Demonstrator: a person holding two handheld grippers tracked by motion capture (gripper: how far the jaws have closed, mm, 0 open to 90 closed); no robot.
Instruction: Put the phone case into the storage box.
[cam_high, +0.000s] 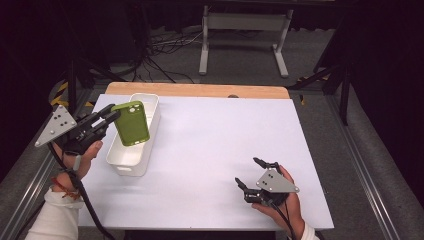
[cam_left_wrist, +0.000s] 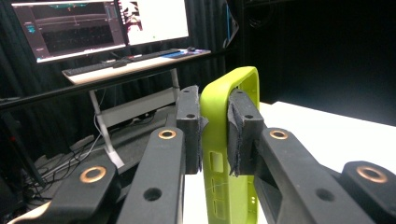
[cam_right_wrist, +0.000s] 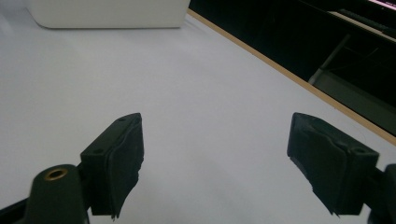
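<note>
A lime-green phone case hangs in the air over the left part of a long white bin. My left gripper is shut on the case's edge from the left. In the left gripper view the green case stands upright, clamped between the two black pads. My right gripper rests low over the white table near its front right, jaws spread wide. In the right gripper view its fingertips have only bare white table between them.
The white table has a wooden strip along its far edge. The white bin lies ahead of the right gripper. Past the table are a desk frame, floor cables, and monitors on a desk.
</note>
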